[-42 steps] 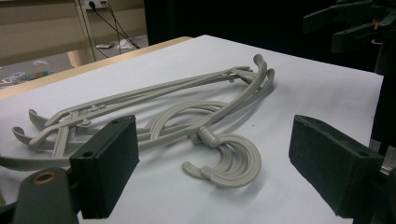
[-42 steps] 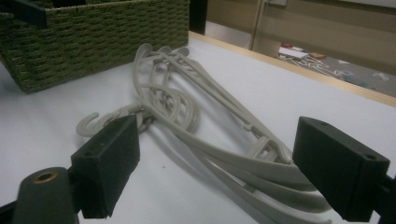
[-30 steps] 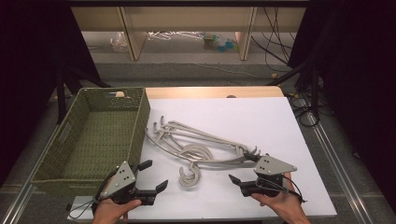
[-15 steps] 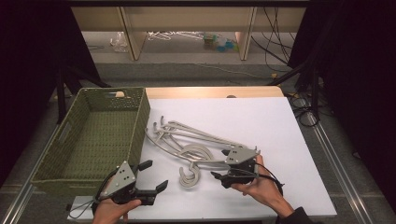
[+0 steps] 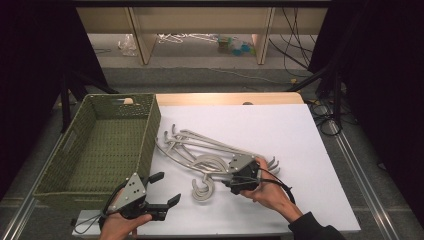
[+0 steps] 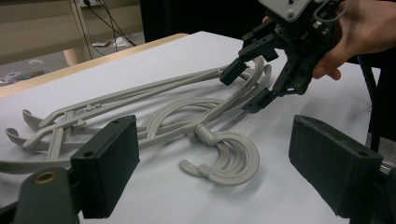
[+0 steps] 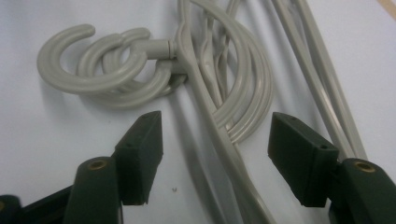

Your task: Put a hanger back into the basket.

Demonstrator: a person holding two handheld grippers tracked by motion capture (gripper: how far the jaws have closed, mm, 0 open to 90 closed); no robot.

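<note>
left of the hangers (image 5: 210, 155) stands the green woven basket (image 5: 145, 140), touching the white table (image 5: 310, 150). the left gripper (image 5: 159, 191) rests near the basket's front corner, its jaws wide apart and holding nothing. the pile of grey plastic hangers lies on the table just beside the basket, hooks (image 7: 107, 70) stacked together. the right gripper (image 7: 212, 158) hovers just over the hanger arms, its jaws wide on either side of the bundle. the hangers look light, stiff and a little slippery; i judge the neck under the hooks is the best hold
</note>
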